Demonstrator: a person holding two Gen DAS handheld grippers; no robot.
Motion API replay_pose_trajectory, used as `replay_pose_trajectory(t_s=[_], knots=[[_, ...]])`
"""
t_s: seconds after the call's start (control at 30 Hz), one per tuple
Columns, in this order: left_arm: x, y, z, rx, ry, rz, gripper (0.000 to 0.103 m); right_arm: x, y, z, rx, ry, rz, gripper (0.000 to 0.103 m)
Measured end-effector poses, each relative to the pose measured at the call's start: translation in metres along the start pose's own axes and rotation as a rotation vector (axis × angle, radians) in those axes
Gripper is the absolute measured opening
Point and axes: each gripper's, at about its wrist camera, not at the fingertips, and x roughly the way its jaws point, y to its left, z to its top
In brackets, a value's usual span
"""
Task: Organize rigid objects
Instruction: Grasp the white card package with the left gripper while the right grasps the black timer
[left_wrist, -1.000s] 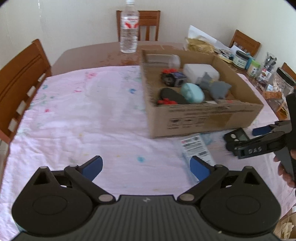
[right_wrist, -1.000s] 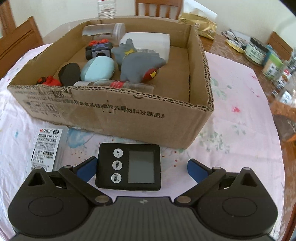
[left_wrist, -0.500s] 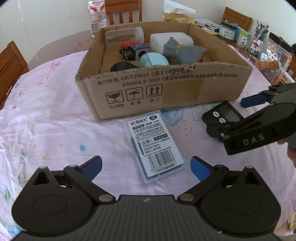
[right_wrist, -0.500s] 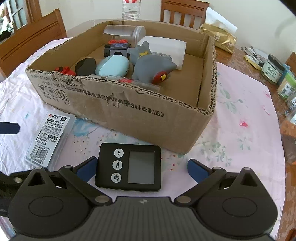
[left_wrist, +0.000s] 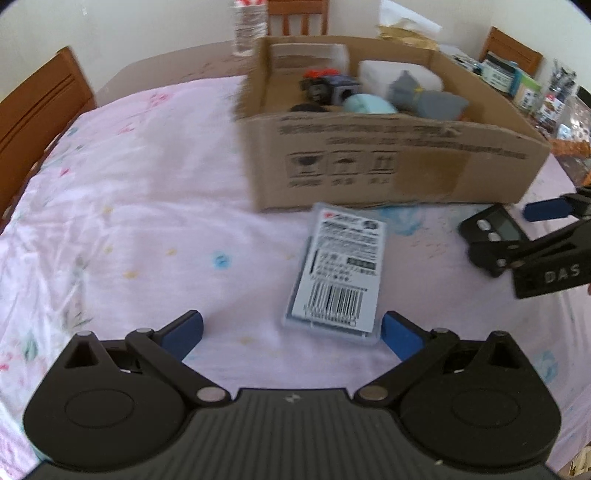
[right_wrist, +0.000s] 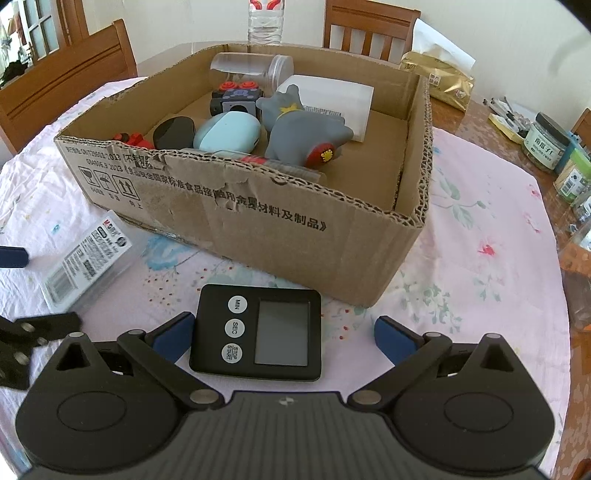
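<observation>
A cardboard box (right_wrist: 258, 225) on the pink tablecloth holds several items: a grey plush toy (right_wrist: 306, 133), a pale blue case (right_wrist: 229, 134), a clear jar (right_wrist: 251, 66), a white box (right_wrist: 332, 96). In front of it lies a black digital timer (right_wrist: 258, 332), flat between the open fingers of my right gripper (right_wrist: 284, 332) and next to its left finger. A clear plastic case with a barcode label (left_wrist: 340, 273) lies just ahead of my open left gripper (left_wrist: 291, 332), nearer its right finger. The timer (left_wrist: 495, 229) and right gripper show at the right of the left wrist view.
A water bottle (right_wrist: 266, 18) stands behind the box. Wooden chairs (left_wrist: 40, 107) surround the table. Jars and packets (right_wrist: 546, 144) crowd the table's right side, with a gold bag (right_wrist: 443, 85) behind the box. Bare tablecloth (left_wrist: 129, 206) lies to the left.
My left gripper has swung right and moved in on the barcode case, which now sits between its fingertips. The right gripper has hardly moved around the timer.
</observation>
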Motion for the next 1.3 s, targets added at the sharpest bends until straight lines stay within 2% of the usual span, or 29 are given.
replay_pose_trajectory(t_s=[0.13,0.4,0.47,0.7,0.93,1.1,1.3], knots=[[-0.001,0.018,-0.001,-0.027,0.006,0.022,0.103,-0.002,0.0,-0.004,0.0,-0.008,0.0,0.103],[0.0,0.049,0.004,-0.088,-0.013,0.132,0.102,-0.004,0.001,-0.008,0.014,-0.027,-0.01,0.103],[0.001,0.047,0.006,-0.075,-0.015,0.118,0.102,-0.005,0.001,-0.008,0.017,-0.022,-0.012,0.103],[0.007,0.007,0.014,-0.055,-0.006,-0.016,0.102,-0.005,0.003,-0.01,0.006,-0.029,-0.004,0.103],[0.018,-0.004,0.029,-0.087,-0.032,-0.005,0.101,-0.005,0.002,-0.011,-0.002,-0.035,0.002,0.103],[0.025,-0.008,0.035,-0.032,-0.041,0.015,0.101,-0.004,0.007,-0.008,-0.019,-0.025,0.014,0.103],[0.025,-0.003,0.036,-0.008,-0.049,-0.006,0.101,-0.002,0.018,-0.005,-0.045,-0.022,0.036,0.103]])
